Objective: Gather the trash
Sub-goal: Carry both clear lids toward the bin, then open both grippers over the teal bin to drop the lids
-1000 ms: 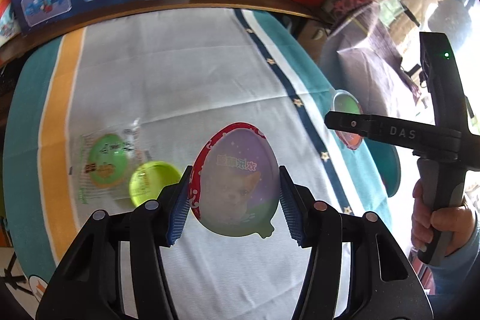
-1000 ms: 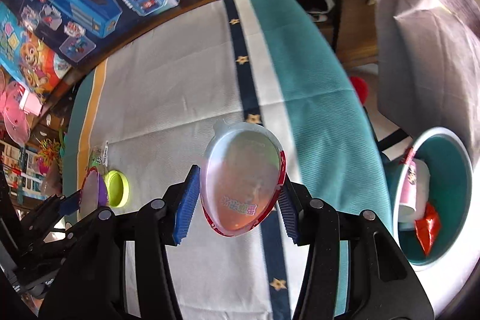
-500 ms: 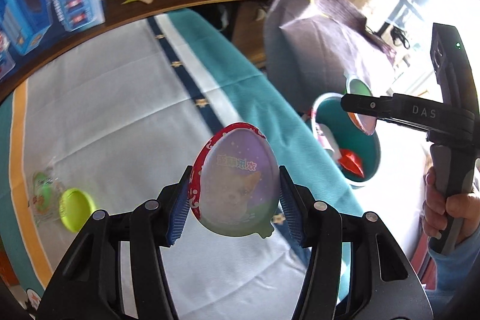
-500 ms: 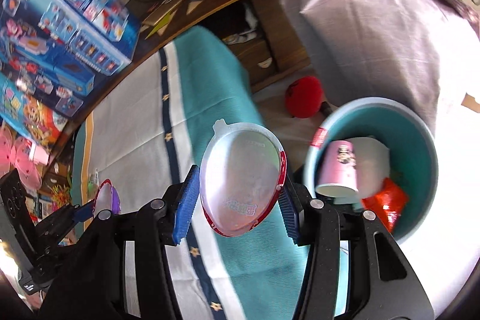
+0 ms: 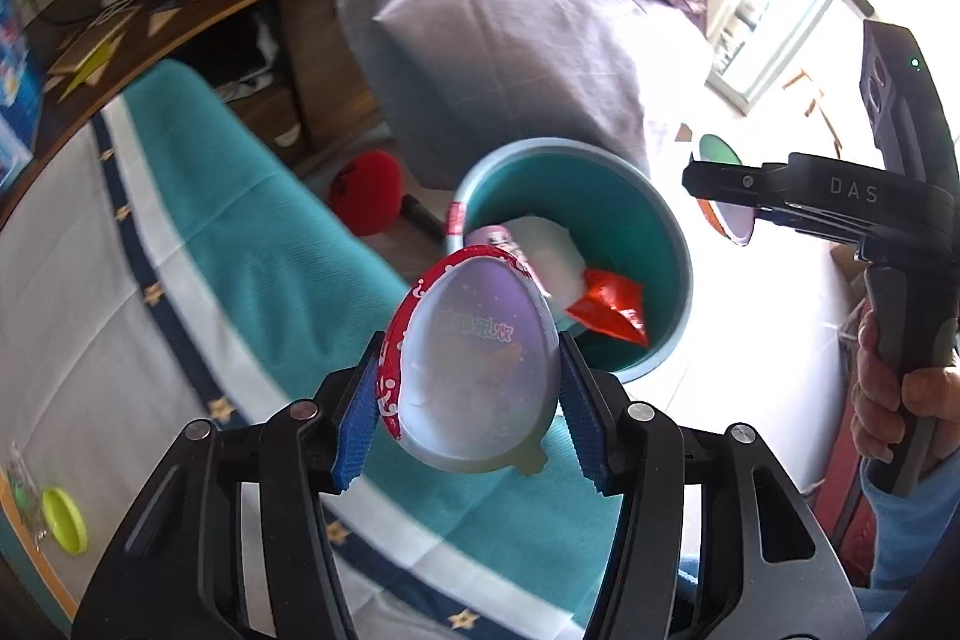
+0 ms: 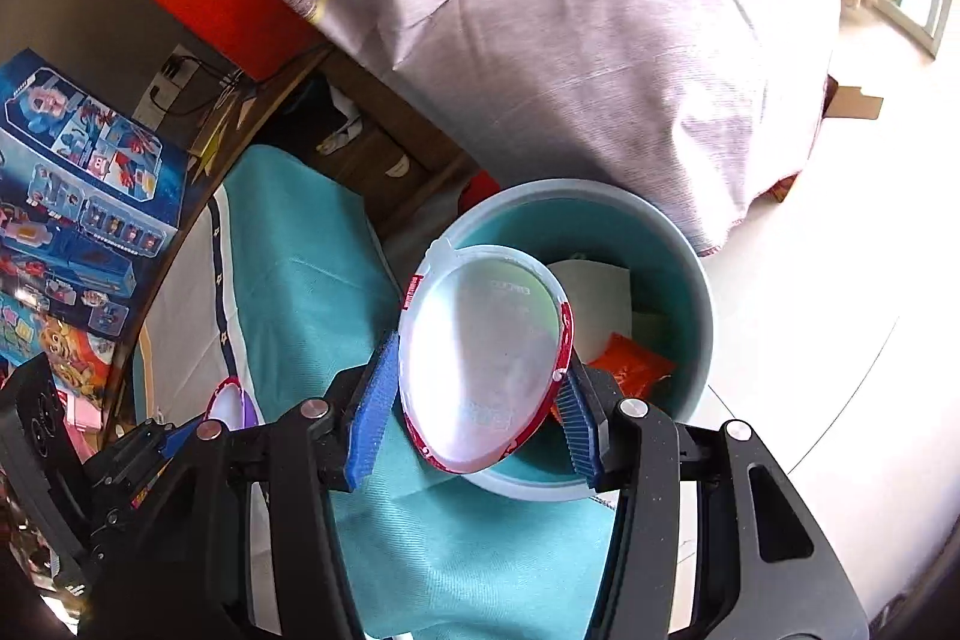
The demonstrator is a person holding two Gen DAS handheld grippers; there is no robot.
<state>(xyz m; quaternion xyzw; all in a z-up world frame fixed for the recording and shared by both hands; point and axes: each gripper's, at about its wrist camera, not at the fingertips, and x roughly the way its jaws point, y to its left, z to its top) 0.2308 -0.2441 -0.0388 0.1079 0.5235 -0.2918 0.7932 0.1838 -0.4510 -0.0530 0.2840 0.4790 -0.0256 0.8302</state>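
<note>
Both grippers, left [image 5: 468, 394] and right [image 6: 474, 394], clamp egg-shaped plastic shells (centre over the teal bin [image 6: 696, 280] before releasing).

Between the blue ribbed pads [image 5: 355, 418] of the left gripper [image 5: 468, 400] sits an egg-shaped shell [image 5: 474, 370], pale lilac with a red, white-dotted rim. The right gripper [image 6: 480, 400], black with the same blue pads, holds a clear egg-shaped half [image 6: 486, 364] edged in red. Beyond both is a teal bin [image 5: 606, 184] with a pale blue rim, holding a red-orange wrapper [image 5: 612, 307]. Under the tongs lies a teal tablecloth [image 5: 252, 232] with white and navy stripes and gold stars. Far left of the left tongs lies a lime-green lid [image 5: 63, 520].
</note>
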